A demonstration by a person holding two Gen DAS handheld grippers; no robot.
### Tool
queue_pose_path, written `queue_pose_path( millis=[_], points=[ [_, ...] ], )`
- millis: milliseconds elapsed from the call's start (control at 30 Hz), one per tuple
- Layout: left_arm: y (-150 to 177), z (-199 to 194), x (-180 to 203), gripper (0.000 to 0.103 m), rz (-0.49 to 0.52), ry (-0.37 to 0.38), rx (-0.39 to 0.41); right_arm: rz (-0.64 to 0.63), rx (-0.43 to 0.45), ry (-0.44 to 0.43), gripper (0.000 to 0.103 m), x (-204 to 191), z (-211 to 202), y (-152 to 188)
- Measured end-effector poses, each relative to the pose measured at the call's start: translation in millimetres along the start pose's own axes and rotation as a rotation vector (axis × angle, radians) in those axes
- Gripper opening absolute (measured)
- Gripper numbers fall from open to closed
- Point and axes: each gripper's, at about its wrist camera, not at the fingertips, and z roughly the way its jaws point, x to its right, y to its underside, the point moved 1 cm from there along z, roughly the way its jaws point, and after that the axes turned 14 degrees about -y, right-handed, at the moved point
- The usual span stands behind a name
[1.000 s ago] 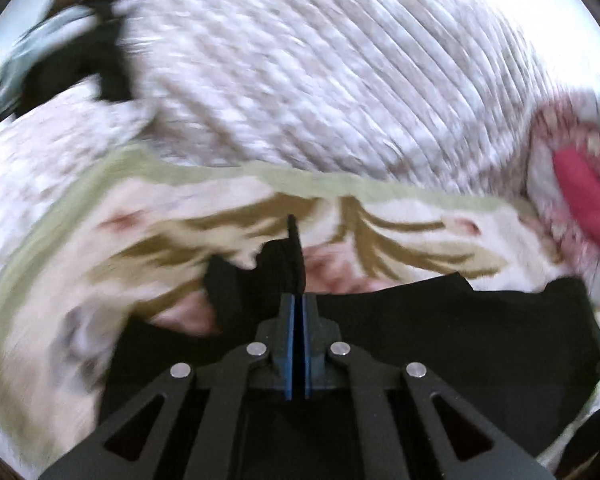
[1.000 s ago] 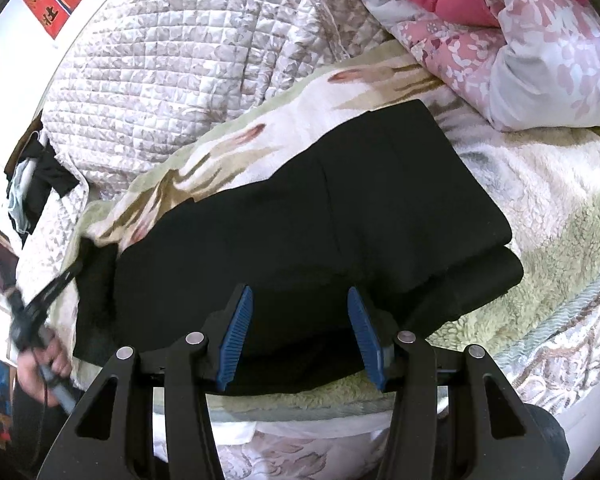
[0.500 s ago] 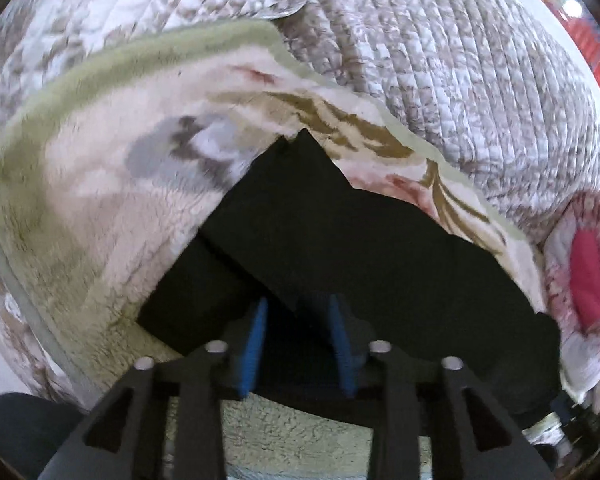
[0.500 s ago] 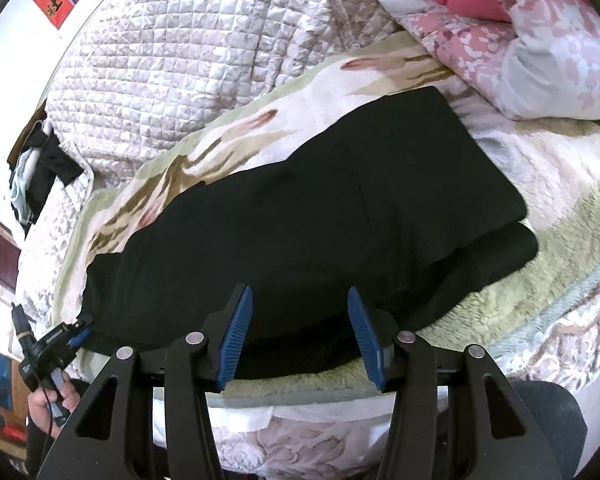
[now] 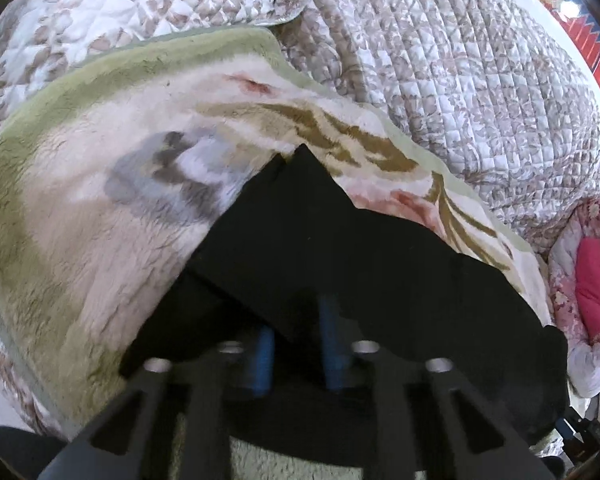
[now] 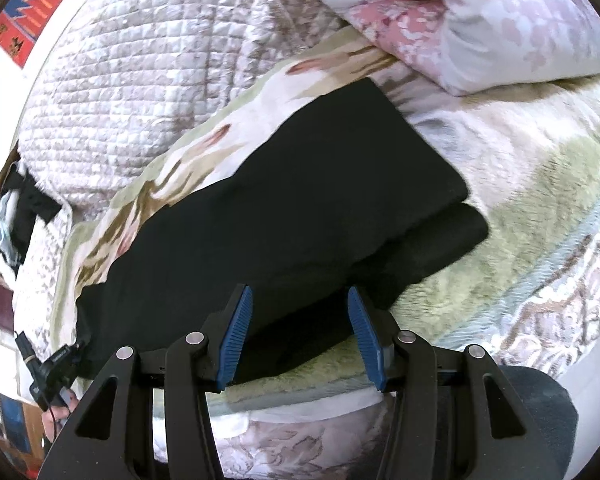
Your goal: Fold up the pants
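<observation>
Pants (image 6: 280, 200), black and already doubled lengthwise, lie on a pale fleece blanket (image 6: 520, 184) spread over the bed, with a quilted cover (image 5: 440, 60) behind it. In the right wrist view their long axis runs from lower left to upper right. The squared end points toward a pink floral duvet (image 6: 500, 20), and a lower layer sticks out beyond the upper one there. The black cloth swallows seams and folds, so waistband and hems cannot be told apart. In the left wrist view the pants (image 5: 360, 264) show a pointed corner aimed away from the camera, and their near edge is cut off behind the gripper's frame.

The left gripper (image 5: 296, 320) is blurred. Its blue pads (image 5: 265, 356) stand a narrow gap apart and have just been closing, with the edge of the pants between and over their tips; a firm pinch cannot be made out. In the right wrist view it appears small beside the pants' far-left end, in a hand (image 6: 60, 408).

The right gripper (image 6: 300, 320) is spread wide over the pants' near edge, holding nothing.
</observation>
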Motion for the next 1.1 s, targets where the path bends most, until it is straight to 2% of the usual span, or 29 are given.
queue_pose_path(
  millis=[267,433,600,767,900,1100],
  points=[
    [-7,-16,4,0.005,0.027,0.005,0.049,0.084,0.042,-0.01,0.05,19,-5,-14],
    [-11,-21,6,0.005,0.037,0.01,0.056,0.086,0.081,0.013,0.05,18,-6,-21],
    [-10,-20,6,0.005,0.038,0.01,0.048,0.142,0.125,-0.001,0.05,24,-7,-23],
    [-10,-19,6,0.005,0.046,0.009,0.052,0.162,0.207,0.107,0.05,29,-25,-22],
    [-10,-17,6,0.005,0.048,0.009,0.048,0.222,0.169,0.085,0.051,48,-15,-29],
    [-9,-17,8,0.005,0.049,0.005,0.045,0.253,0.206,0.037,0.05,53,-10,-45]
  ],
)
